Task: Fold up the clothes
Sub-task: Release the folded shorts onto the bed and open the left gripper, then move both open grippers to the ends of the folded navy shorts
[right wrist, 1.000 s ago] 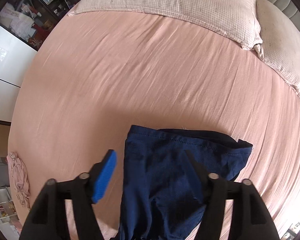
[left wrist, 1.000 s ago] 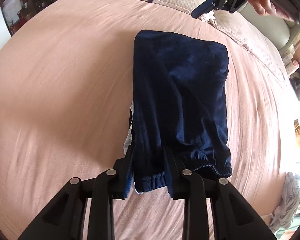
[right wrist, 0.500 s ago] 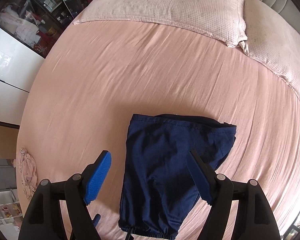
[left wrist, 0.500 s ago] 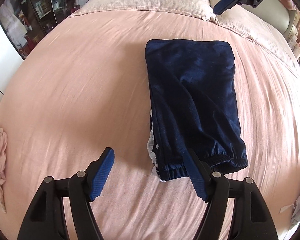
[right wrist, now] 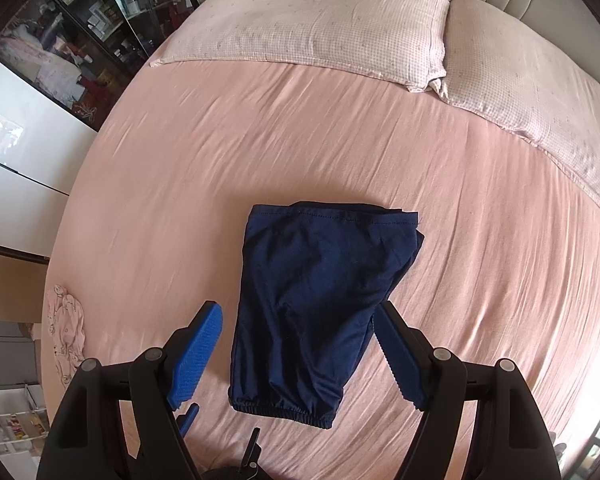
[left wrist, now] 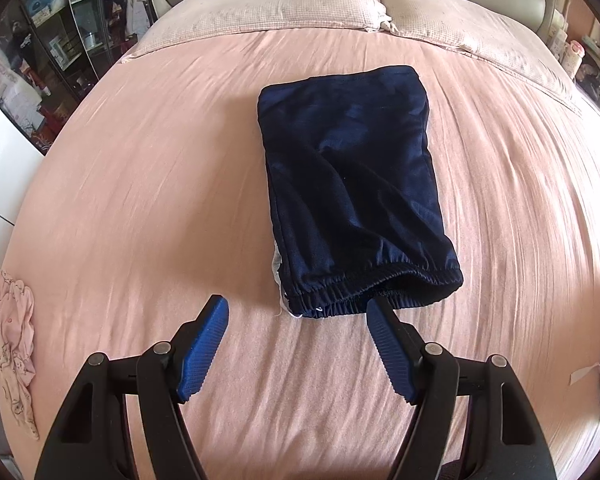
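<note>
Shorts (left wrist: 352, 184): navy, folded, flat mid-bed (left wrist: 140, 200), waistband nearest. Left claw (left wrist: 296, 348) wide, empty, just short of waistband. Right claw (right wrist: 296, 356) wide, empty, above. Advice: smooth the bulge, square the edges.

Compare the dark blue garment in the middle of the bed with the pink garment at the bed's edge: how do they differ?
The dark blue garment is folded into a neat rectangle; the pink garment lies crumpled. The blue one is plain navy with an elastic band showing; the pink one is pale with a small print. Both lie on the pink bedsheet, and no fingers touch either.
</note>
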Demonstrator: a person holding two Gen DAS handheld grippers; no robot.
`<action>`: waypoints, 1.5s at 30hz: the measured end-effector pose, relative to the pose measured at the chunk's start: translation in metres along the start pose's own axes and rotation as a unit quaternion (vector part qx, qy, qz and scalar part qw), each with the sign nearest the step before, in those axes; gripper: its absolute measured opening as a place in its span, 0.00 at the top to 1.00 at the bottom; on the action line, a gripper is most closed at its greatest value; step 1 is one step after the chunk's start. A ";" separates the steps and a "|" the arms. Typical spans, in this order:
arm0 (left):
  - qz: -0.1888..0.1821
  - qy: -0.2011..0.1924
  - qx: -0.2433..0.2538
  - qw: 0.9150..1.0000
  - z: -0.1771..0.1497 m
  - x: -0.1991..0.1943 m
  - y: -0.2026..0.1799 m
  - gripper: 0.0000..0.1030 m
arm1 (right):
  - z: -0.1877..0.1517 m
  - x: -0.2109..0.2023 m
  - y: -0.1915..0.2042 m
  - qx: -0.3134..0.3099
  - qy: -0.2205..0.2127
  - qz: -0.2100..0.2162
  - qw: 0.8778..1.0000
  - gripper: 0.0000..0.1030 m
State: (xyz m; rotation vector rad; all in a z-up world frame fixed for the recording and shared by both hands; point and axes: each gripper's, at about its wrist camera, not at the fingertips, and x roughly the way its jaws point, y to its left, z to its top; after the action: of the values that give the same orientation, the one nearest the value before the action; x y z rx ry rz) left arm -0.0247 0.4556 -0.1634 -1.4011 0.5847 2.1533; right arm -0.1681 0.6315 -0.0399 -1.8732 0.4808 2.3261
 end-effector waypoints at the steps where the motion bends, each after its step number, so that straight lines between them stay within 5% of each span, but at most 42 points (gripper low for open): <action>1: 0.004 0.000 0.003 1.000 -0.001 -0.001 0.000 0.32 | -0.004 0.000 -0.002 0.001 0.001 0.001 1.000 0.25; 12: 0.035 -0.002 0.074 0.997 -0.007 -0.004 -0.015 0.32 | -0.042 -0.005 -0.024 0.003 0.004 0.011 1.000 0.25; 17: 0.062 0.003 0.156 0.986 -0.012 0.006 -0.023 0.32 | -0.063 -0.002 -0.045 -0.008 -0.005 0.007 1.000 0.25; 36: 0.093 -0.012 0.246 0.965 -0.005 0.025 -0.010 0.32 | -0.165 0.064 -0.059 -0.141 -0.028 -0.043 0.989 0.25; 40: 0.097 -0.042 0.292 0.951 -0.011 0.029 -0.010 0.31 | -0.179 0.072 -0.051 -0.198 -0.069 -0.081 0.975 0.25; 45: 0.083 -0.071 0.360 0.926 -0.028 0.032 -0.006 0.31 | -0.206 0.078 -0.040 -0.295 -0.127 -0.134 0.938 0.25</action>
State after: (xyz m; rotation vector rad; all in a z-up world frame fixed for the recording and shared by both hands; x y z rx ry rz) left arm -0.0118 0.4493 -0.2042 -0.8039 1.3081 1.8307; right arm 0.0168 0.5957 -0.1599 -1.6396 -0.5284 2.6381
